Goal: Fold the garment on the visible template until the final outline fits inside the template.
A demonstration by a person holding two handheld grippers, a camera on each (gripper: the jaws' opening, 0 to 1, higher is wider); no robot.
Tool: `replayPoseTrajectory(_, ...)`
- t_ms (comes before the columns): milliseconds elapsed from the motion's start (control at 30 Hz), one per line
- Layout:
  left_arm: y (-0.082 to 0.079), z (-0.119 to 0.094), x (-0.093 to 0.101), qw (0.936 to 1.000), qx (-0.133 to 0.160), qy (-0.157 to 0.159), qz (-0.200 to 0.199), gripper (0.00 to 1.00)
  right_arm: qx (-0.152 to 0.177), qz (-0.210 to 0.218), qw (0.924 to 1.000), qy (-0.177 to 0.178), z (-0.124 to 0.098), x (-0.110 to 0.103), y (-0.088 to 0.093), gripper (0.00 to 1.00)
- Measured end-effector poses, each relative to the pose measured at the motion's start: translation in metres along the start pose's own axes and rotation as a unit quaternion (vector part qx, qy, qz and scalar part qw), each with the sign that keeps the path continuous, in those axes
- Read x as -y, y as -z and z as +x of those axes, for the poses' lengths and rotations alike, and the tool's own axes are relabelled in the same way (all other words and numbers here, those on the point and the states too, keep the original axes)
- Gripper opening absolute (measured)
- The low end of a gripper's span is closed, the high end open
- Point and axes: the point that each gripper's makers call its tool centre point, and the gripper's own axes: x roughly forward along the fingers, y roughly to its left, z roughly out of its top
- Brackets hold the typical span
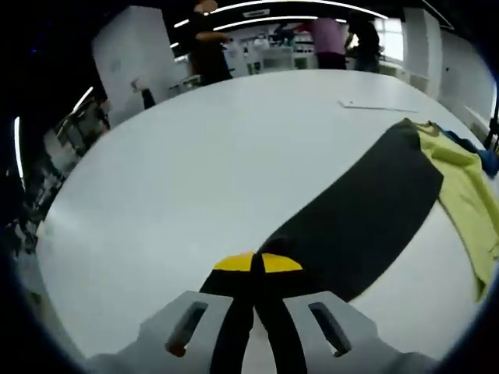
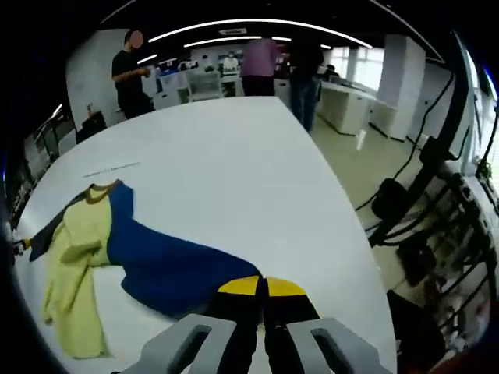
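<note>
Garment count: one, a multicolour piece [image 1: 366, 214] with three visible panels, black [image 1: 351, 226], yellow-green [image 1: 468, 195] and blue [image 2: 168, 269], spread flat on the white surface [image 1: 203, 171]. Left gripper [image 1: 257, 265] has its yellow-tipped jaws pressed together at the near end of the black panel, cloth appears pinched between them. Right gripper [image 2: 261, 287] likewise has jaws closed tight at the edge of the blue panel, seemingly gripping it. In the right gripper view the yellow-green part [image 2: 74, 273] lies left of the blue, with a dark strip at its far-left edge. One thin flat white sheet [image 1: 378, 104] lies on the surface beyond the garment, apart from it. Surface is large, round-edged, plain white. Room: open lab or office, ceiling strip lights [image 2: 257, 23], white benches with equipment at the back, three people [image 2: 129, 74] standing there, black cables and stands [image 2: 421, 202] on the floor by the surface's right side in the right gripper view.
</note>
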Motion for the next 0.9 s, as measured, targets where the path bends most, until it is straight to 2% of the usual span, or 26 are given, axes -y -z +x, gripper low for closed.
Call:
replayPoseTrajectory(233, -0.001, 0.005, -0.007, 0.9994, -0.014, -0.008, 0.031, 0.0, -0.027, -0.037, 0.9987, 0.022, 0.013, 0.018, 0.002, 0.0)
replayPoseTrajectory(400, -0.005, 0.007, -0.013, 0.9998, -0.015, -0.007, 0.012, 0.0, -0.043, -0.056, 0.9964, 0.047, 0.023, 0.038, 0.004, 0.0)
replayPoseTrajectory(500, -0.007, 0.008, -0.016, 0.9995, -0.018, -0.012, 0.025, 0.0, -0.034, -0.057, 0.9967, 0.046, 0.028, 0.041, 0.0, 0.0)
replayPoseTrajectory(567, -0.007, 0.009, -0.019, 0.9992, -0.022, -0.015, 0.032, 0.0, -0.02, -0.043, 0.998, 0.042, 0.03, 0.043, -0.006, 0.0)
replayPoseTrajectory(667, -0.007, 0.009, -0.023, 0.9989, -0.024, -0.018, 0.035, 0.0, -0.03, -0.082, 0.9944, 0.06, 0.035, 0.054, -0.008, 0.0)
replayPoseTrajectory(800, -0.008, 0.012, -0.026, 0.9987, -0.029, -0.021, 0.035, 0.0, -0.03, -0.065, 0.9958, 0.057, 0.04, 0.056, -0.011, 0.0)
replayPoseTrajectory(900, -0.01, 0.015, -0.026, 0.9984, -0.032, -0.023, 0.04, 0.0, -0.037, -0.067, 0.9951, 0.062, 0.044, 0.06, -0.012, 0.0)
